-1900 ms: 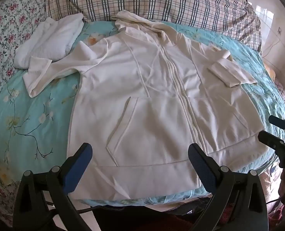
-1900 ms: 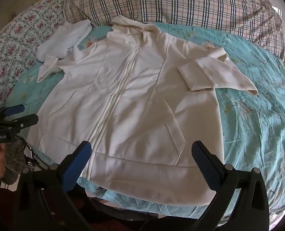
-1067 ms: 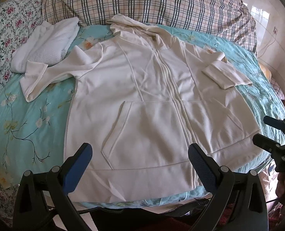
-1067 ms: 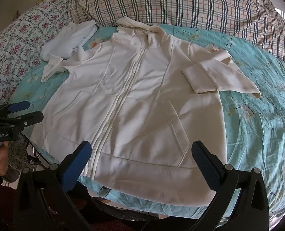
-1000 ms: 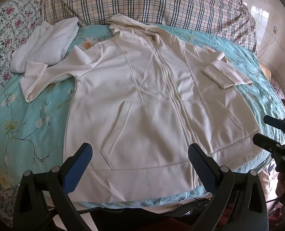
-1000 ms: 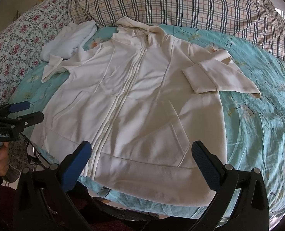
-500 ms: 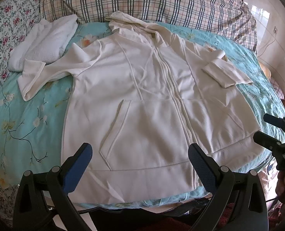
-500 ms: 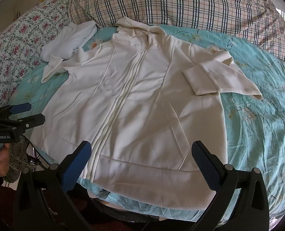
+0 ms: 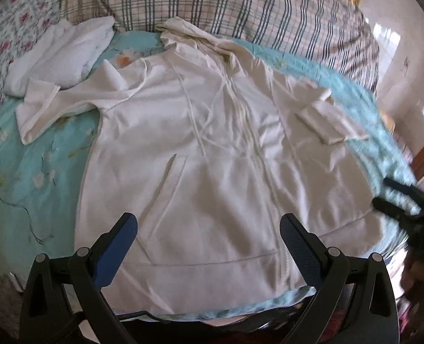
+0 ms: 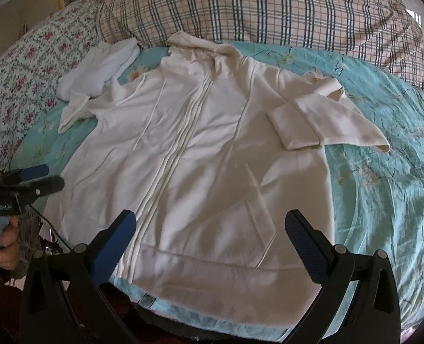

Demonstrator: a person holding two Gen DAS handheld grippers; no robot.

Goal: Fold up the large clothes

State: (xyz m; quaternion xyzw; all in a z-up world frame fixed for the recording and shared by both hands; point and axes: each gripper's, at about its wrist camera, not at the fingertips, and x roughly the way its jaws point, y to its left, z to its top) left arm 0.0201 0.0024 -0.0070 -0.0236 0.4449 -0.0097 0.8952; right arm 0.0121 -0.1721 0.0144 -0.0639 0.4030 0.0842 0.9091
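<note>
A cream zip-up hoodie (image 9: pixel 212 149) (image 10: pixel 206 154) lies face up and spread flat on a turquoise floral bedspread (image 9: pixel 25 157) (image 10: pixel 384 189), hood toward the pillows. One sleeve (image 9: pixel 57 106) stretches out to the left. The other sleeve (image 10: pixel 321 120) is folded back on itself at the right. My left gripper (image 9: pixel 209 229) hovers open above the hem, holding nothing. My right gripper (image 10: pixel 210 223) also hangs open over the hem near the zipper. Each gripper shows at the edge of the other's view, the left gripper (image 10: pixel 37 177) with a hand below it.
A folded white garment (image 9: pixel 60 57) (image 10: pixel 97 68) lies at the back left beside the outstretched sleeve. Large plaid pillows (image 9: pixel 240 8) (image 10: pixel 269 8) line the head of the bed, with a floral pillow (image 10: pixel 31 68) at left. The bed's near edge runs just under the hem.
Both grippers have moved forward and slightly lower over the hoodie's hem, so the garment looks larger. The hoodie itself has not shifted. Both grippers stay open.
</note>
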